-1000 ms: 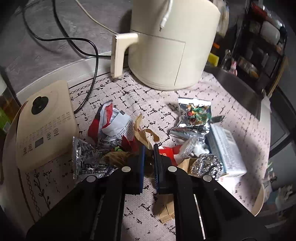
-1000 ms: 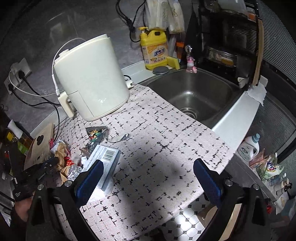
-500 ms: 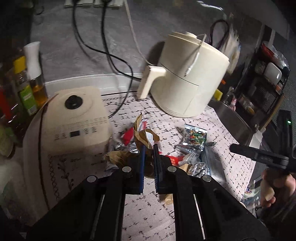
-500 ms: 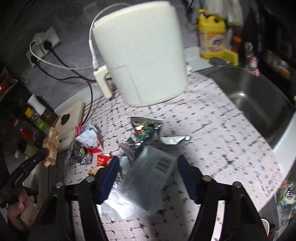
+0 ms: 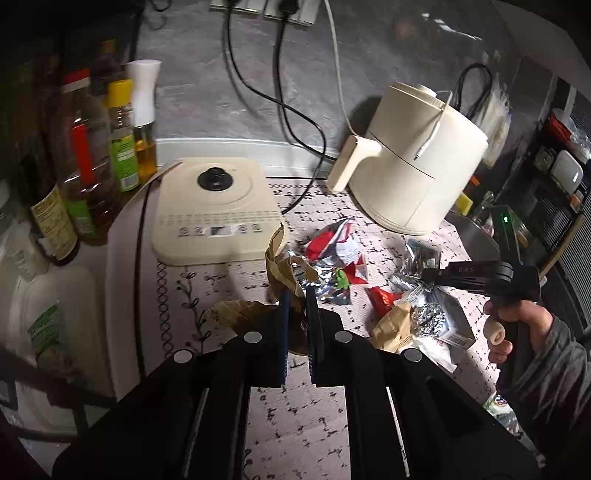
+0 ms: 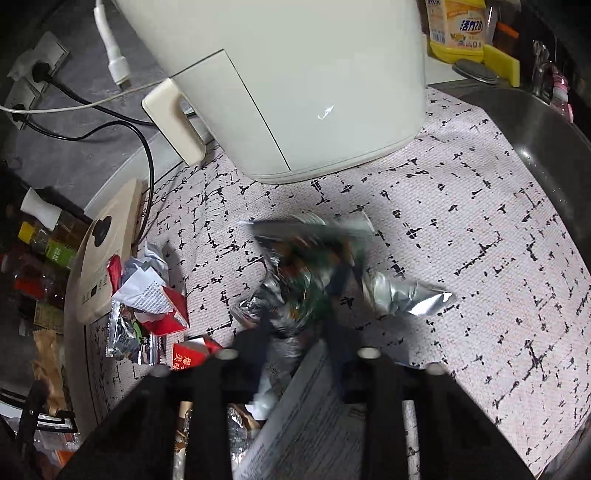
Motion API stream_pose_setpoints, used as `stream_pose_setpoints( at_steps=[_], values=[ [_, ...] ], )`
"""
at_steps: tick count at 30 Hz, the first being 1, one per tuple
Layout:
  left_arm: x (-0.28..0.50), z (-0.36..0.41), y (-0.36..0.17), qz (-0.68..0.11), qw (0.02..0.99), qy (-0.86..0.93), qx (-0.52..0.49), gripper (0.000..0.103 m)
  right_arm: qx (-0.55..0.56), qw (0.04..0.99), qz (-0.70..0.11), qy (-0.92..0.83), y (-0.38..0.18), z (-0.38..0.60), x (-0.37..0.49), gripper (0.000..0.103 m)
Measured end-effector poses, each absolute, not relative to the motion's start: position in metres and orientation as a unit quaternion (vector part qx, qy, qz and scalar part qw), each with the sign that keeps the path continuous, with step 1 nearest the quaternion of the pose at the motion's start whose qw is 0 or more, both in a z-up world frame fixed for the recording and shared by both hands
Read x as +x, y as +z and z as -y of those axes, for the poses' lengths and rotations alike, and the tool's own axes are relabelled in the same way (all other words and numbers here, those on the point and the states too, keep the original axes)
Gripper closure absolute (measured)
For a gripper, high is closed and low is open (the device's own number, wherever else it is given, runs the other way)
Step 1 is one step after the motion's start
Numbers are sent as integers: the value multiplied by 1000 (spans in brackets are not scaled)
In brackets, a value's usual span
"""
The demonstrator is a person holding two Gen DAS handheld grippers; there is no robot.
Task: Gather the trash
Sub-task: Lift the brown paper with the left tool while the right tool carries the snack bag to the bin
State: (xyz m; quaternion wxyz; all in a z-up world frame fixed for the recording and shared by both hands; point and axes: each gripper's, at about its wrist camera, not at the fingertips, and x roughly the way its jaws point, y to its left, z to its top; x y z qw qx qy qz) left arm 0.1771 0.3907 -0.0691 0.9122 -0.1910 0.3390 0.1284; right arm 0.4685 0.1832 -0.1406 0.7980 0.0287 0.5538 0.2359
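Note:
My left gripper [image 5: 296, 295] is shut on a crumpled brown paper scrap [image 5: 282, 264] and holds it above the counter. Below it lies a trash pile: a red-and-white wrapper [image 5: 338, 243], foil packets [image 5: 327, 286] and a foil ball [image 5: 428, 317]. My right gripper [image 6: 301, 295] is low over a colourful foil snack bag [image 6: 303, 258], its blurred jaws partly closed on either side of the bag. Whether they grip it is unclear. A white printed box [image 6: 306, 417] lies under the right gripper. A torn foil strip [image 6: 410, 295] lies to the right.
A cream air fryer [image 5: 413, 162] stands at the back, an induction cooker [image 5: 214, 210] to the left with oil bottles [image 5: 118, 136] beside it. Cables [image 5: 291, 110] run to wall sockets. The steel sink [image 6: 546, 125] is at the right. Yellow dish soap [image 6: 456, 26] stands behind.
My left gripper has lifted the brown paper up and back from the pile. My right gripper has come down over the snack bag and its jaws have narrowed.

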Motion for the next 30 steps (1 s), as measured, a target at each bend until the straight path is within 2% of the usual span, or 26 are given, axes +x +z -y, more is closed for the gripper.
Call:
stream_pose_setpoints(
  at_steps=[2,4,21,30],
  values=[
    [172,-391,-69,-337,912,132,-194,94,30,804,-539,248,-134,-183,465,95],
    [169,-391,-69,-336,911,133,-197,94,23,814,-520,258,-124,-184,459,97],
    [149,-350,-59,-317,921,117,-195,94,53,846,-449,282,-51,-116,394,98],
    [128,-305,-50,-300,926,121,-195,94,73,845,-445,287,-41,-59,355,98]
  ],
)
